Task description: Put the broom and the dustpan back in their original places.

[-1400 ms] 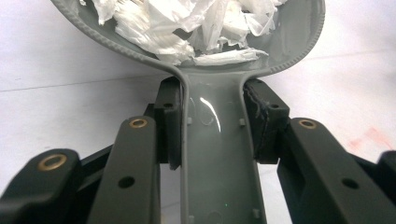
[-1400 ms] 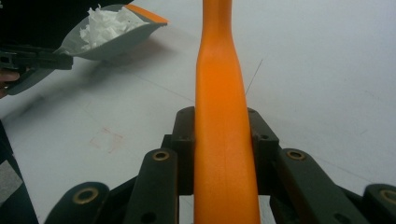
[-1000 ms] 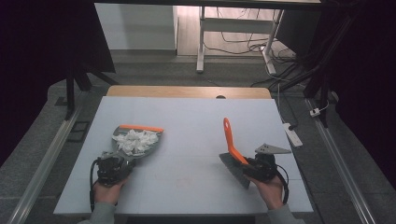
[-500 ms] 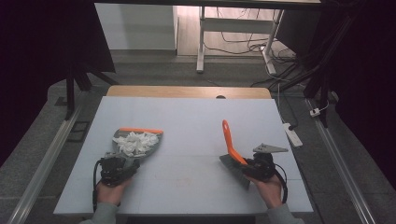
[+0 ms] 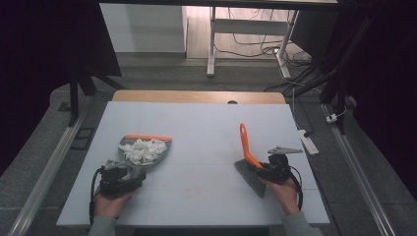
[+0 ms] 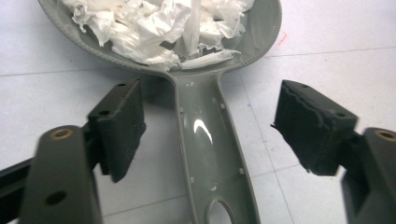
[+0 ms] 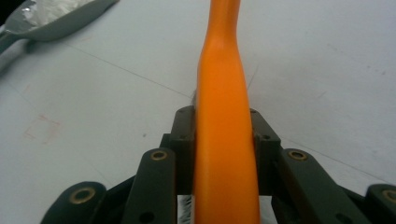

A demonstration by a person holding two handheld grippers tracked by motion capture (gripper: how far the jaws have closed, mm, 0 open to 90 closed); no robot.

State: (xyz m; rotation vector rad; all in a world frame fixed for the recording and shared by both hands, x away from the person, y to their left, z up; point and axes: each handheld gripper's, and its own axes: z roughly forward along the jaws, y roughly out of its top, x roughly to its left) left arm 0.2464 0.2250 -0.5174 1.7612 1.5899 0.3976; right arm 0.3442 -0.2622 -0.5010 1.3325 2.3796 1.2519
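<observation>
Left gripper view: grey dustpan (image 6: 205,70) flat on white table (image 6: 327,46), heaped with white paper scraps (image 6: 163,23); handle running down between two black pads (image 6: 119,126), both standing well clear of it. Left gripper (image 6: 208,133) wide, jaws just opened, nothing pressed, dustpan let go.

High view: dustpan (image 5: 142,150) at left of table (image 5: 196,123), orange strip on its front lip, left gripper (image 5: 122,173) just behind the handle. Right gripper (image 5: 263,169) at right, well apart, clamped on brush (image 5: 247,152); orange handle tilted up and away, grey bristle head touching or just above the tabletop, cannot tell which.

Right gripper view: orange brush handle (image 7: 224,140) squeezed between pads of right gripper (image 7: 224,135), narrow hold, low on the shaft.

Risks, as judged:
- Scraps piled high and loose; any nudge to the handle while backing out likely to tip or jolt the pan and spill paper over the lip.
- Open pad close beside the handle; sideways drift likely to catch and drag it.
- Brush smooth and tapered, held low; slipping or pivoting in the pads possible if bristles press hard on the table.
- Careless sweep of the brush towards the pan liable to scatter scraps.
</observation>
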